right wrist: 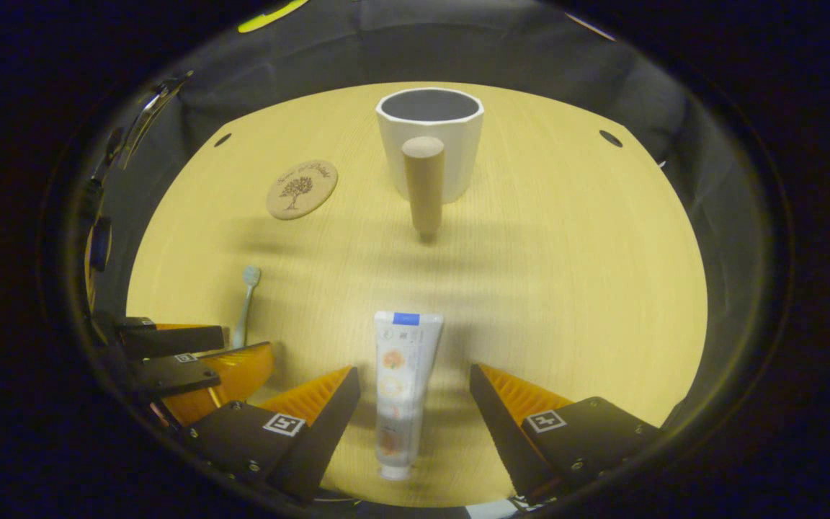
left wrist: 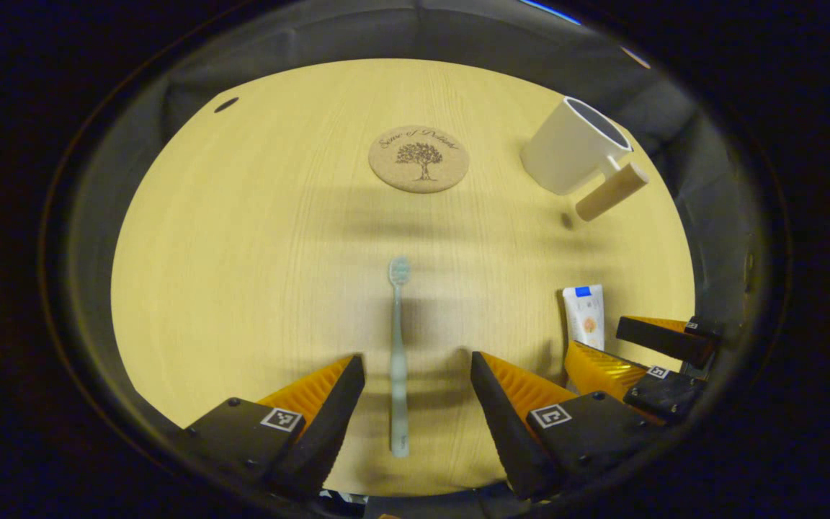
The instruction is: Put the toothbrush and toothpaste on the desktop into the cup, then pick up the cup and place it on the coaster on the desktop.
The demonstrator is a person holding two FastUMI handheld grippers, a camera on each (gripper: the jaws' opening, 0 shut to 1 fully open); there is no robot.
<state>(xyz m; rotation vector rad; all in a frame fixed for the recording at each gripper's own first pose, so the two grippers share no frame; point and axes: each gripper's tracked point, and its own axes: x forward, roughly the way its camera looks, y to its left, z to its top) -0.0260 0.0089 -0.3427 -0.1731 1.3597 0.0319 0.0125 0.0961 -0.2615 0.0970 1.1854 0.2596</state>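
A pale green toothbrush [left wrist: 398, 360] lies flat on the wooden desktop [left wrist: 242, 252], its handle between the spread fingers of my left gripper [left wrist: 417, 367], which is open and touches nothing. A white toothpaste tube [right wrist: 400, 389] lies lengthwise between the fingers of my right gripper [right wrist: 415, 378], also open. The white cup [right wrist: 429, 140] with a wooden peg handle [right wrist: 424, 184] stands upright at the back. A round cork coaster [left wrist: 418, 158] lies beyond the toothbrush. The toothbrush [right wrist: 244, 306], coaster [right wrist: 302, 189] and left gripper [right wrist: 192, 357] appear at left in the right gripper view.
In the left gripper view the cup [left wrist: 573, 144], the toothpaste [left wrist: 584, 316] and the right gripper [left wrist: 638, 353] sit at the right. Small dark holes [right wrist: 610, 138] mark the desktop's far corners. Black cloth walls close in the table on all sides.
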